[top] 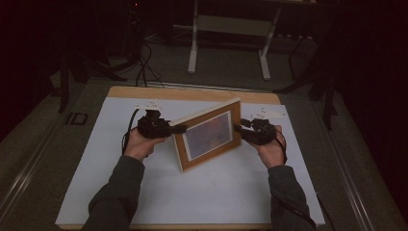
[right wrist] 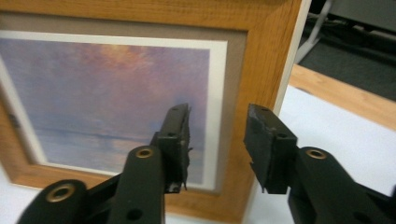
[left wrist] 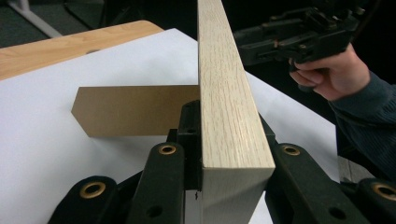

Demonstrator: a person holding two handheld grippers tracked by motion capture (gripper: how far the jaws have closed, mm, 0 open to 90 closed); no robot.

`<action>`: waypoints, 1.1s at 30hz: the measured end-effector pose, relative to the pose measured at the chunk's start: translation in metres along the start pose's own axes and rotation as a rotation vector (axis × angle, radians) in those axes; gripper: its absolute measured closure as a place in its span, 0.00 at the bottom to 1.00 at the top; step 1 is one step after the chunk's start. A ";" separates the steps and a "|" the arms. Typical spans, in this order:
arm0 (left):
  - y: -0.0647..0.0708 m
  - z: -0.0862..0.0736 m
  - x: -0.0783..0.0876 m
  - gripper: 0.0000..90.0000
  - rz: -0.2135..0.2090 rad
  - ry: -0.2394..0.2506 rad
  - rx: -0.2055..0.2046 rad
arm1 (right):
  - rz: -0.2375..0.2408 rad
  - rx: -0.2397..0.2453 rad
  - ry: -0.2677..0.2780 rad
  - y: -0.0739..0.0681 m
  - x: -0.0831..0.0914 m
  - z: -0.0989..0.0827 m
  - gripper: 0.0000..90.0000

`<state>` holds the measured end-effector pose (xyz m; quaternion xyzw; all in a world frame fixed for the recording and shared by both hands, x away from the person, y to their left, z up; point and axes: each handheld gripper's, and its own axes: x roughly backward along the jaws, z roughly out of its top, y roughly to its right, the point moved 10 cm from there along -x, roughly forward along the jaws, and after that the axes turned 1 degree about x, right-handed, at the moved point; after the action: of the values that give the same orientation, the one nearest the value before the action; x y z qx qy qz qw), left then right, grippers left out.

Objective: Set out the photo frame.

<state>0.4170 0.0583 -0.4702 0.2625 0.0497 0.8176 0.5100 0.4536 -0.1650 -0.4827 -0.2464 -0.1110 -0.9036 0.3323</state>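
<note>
A wooden picture frame (top: 209, 134) stands on its long bottom edge in the middle of the white sheet (top: 207, 192) on the bench (top: 192, 92). It stands up, and it leans back a bit. Its long side runs from near left to far right in the high view. The front shows a pink and blue sky picture (right wrist: 102, 98), and it faces the person and a little to the right.

The left hand-held gripper (top: 179, 129) holds the left end of the frame. In the left gripper view its two black jaws press on both sides of the pale wood edge (left wrist: 229, 112), so it is gripping the frame. A brown cardboard stand (left wrist: 133, 110) sticks out from the back of the frame and lies low over the white sheet.

The right hand-held gripper (top: 236, 127) is at the right end of the frame. In the right gripper view its jaws are apart, with the frame's right side behind the gap. The pads do not press on the wood, so it is open. The right hand (top: 272, 149) holds it from behind.
</note>
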 end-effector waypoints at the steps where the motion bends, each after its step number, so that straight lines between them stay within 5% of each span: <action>1: 0.000 0.000 0.000 0.83 0.005 0.001 0.002 | -0.007 0.009 -0.003 0.001 0.000 0.001 0.63; 11: 0.001 0.001 0.001 0.80 0.072 0.029 -0.009 | -0.036 -0.019 -0.003 0.015 -0.010 0.006 0.52; 22: 0.004 -0.006 0.010 0.72 0.208 0.080 -0.058 | -0.005 -0.035 -0.004 0.021 -0.021 0.012 0.45; 30: 0.006 -0.006 0.011 0.80 0.074 0.091 0.002 | 0.025 -0.037 -0.011 0.021 -0.029 0.016 0.45; 33: 0.006 -0.006 0.011 0.80 0.063 0.086 0.001 | 0.040 -0.047 -0.003 0.022 -0.030 0.018 0.42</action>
<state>0.4053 0.0658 -0.4692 0.2290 0.0634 0.8439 0.4811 0.4945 -0.1588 -0.4817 -0.2578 -0.0855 -0.8988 0.3441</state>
